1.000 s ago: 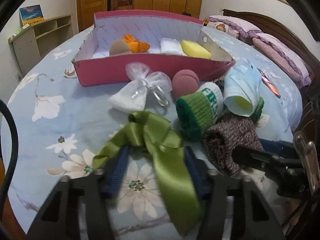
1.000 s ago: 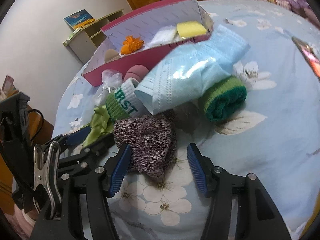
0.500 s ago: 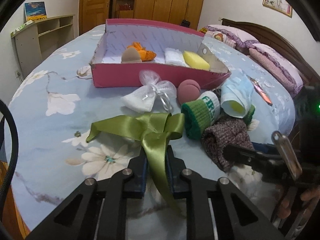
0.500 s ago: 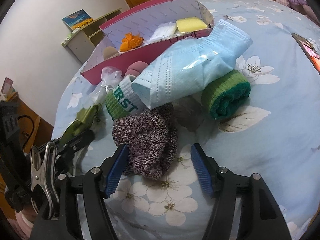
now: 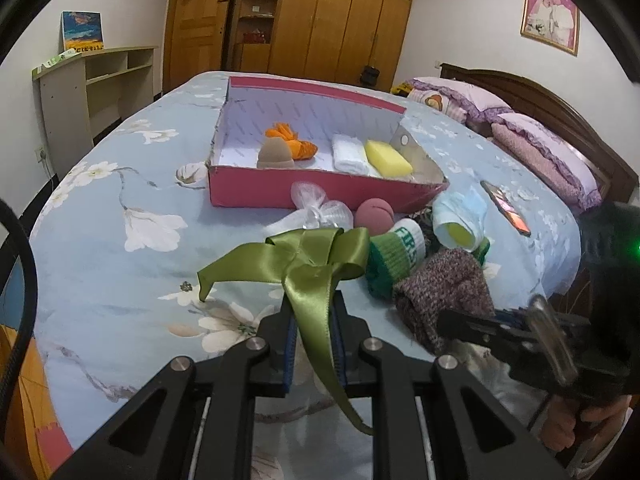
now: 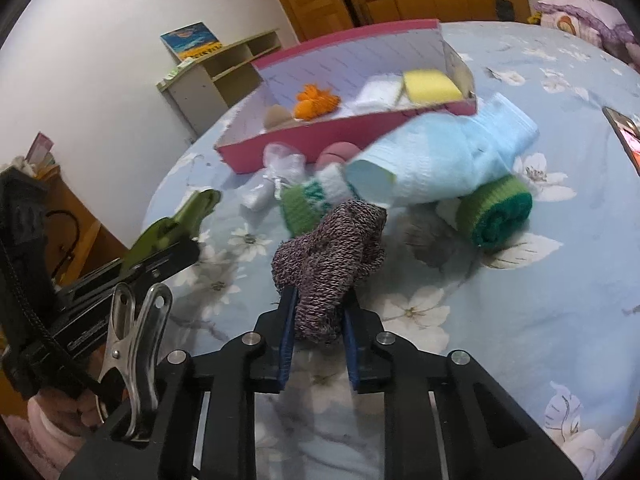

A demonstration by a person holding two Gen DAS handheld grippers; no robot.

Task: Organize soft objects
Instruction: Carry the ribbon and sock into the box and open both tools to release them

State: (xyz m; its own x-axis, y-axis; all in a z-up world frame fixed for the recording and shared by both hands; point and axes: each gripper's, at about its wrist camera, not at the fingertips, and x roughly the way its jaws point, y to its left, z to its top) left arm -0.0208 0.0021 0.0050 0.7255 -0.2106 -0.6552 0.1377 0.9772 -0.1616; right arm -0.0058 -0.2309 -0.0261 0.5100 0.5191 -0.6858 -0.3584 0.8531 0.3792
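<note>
Both tools are loaded: left tool (image 5: 313, 346) pinches the shiny green satin ribbon bow (image 5: 308, 264), right tool (image 6: 316, 338) clamps the mottled purple-brown knit sock (image 6: 328, 260). The pink cardboard box (image 5: 320, 192) sits straight ahead, nearer the left.

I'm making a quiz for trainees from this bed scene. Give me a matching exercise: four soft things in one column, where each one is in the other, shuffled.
Things:
1. green ribbon
2. knitted sock
3. yellow sponge
4. pink ball

Places:
A. inside the pink box
B. held in the right gripper
C. on the bedspread just in front of the box
D. held in the left gripper

Pairs: 1-D, 2-B, 3-A, 4-C
</note>
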